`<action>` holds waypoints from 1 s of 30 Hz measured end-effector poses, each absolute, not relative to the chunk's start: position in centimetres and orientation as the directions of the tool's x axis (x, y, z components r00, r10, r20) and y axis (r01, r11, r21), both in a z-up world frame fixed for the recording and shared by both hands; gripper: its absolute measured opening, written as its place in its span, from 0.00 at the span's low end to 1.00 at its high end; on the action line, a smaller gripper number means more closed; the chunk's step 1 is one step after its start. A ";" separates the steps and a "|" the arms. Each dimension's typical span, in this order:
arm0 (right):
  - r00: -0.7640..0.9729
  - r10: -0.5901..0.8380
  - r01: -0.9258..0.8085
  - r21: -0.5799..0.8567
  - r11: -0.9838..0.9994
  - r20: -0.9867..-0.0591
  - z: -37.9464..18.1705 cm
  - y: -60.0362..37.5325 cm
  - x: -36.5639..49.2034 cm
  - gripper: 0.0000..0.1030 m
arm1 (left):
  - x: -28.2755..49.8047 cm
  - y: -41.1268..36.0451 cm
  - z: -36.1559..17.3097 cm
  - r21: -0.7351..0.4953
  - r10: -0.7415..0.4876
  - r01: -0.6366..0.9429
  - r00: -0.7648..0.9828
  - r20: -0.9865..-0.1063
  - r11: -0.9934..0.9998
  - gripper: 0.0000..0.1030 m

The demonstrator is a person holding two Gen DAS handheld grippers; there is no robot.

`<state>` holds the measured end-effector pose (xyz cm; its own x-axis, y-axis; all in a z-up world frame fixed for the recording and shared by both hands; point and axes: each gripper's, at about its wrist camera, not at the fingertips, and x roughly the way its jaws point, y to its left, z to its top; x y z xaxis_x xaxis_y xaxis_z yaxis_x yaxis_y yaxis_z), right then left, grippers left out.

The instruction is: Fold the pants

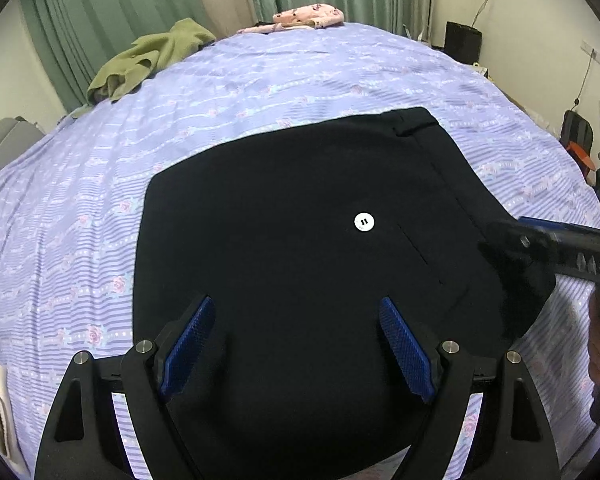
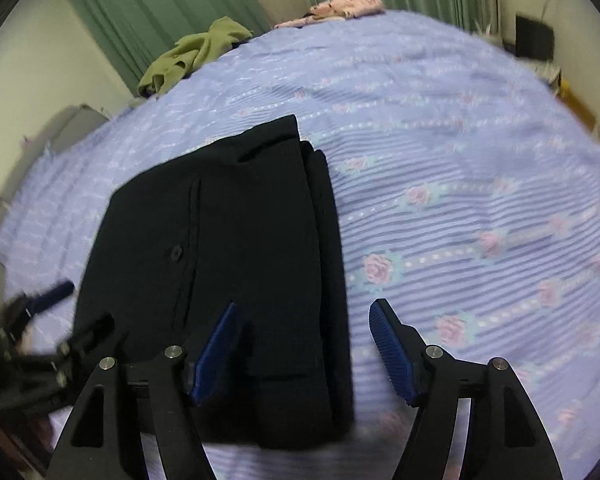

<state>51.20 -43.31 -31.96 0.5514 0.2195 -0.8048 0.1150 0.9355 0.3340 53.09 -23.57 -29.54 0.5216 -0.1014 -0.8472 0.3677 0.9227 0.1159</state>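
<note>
The black pants [image 1: 300,216] lie folded in a compact stack on the lilac flowered bedsheet [image 1: 260,80]. A white round sticker [image 1: 364,222] sits on their top. My left gripper [image 1: 298,344] is open and empty, low over the near part of the pants. My right gripper [image 2: 302,350] is open and empty over the right edge of the pants [image 2: 228,248]. The right gripper also shows in the left wrist view [image 1: 540,248], by the pants' right edge. The left gripper shows at the lower left of the right wrist view [image 2: 40,320].
A green garment [image 1: 148,60] and a pink flowered garment [image 1: 308,18] lie at the bed's far edge, in front of green curtains [image 1: 120,8]. A black box [image 1: 462,42] stands by the wall at the far right. The sheet [image 2: 460,200] spreads to the right of the pants.
</note>
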 end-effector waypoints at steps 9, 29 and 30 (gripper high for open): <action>0.468 0.459 0.090 0.558 0.825 -0.755 -36.4 -45.1 55.3 0.67 | 55.6 -24.0 -30.4 0.087 -0.108 0.339 0.517 -0.849 0.937 0.82; 0.396 0.372 0.267 0.492 0.828 -0.840 -36.1 -40.4 56.3 0.42 | 55.7 -18.2 -29.1 0.014 -0.102 0.218 0.511 -0.854 0.976 0.82; 0.396 0.304 0.259 0.423 0.869 -0.867 -35.3 -39.3 56.4 0.41 | 55.8 -17.1 -28.8 0.023 -0.086 0.199 0.520 -0.850 0.980 0.82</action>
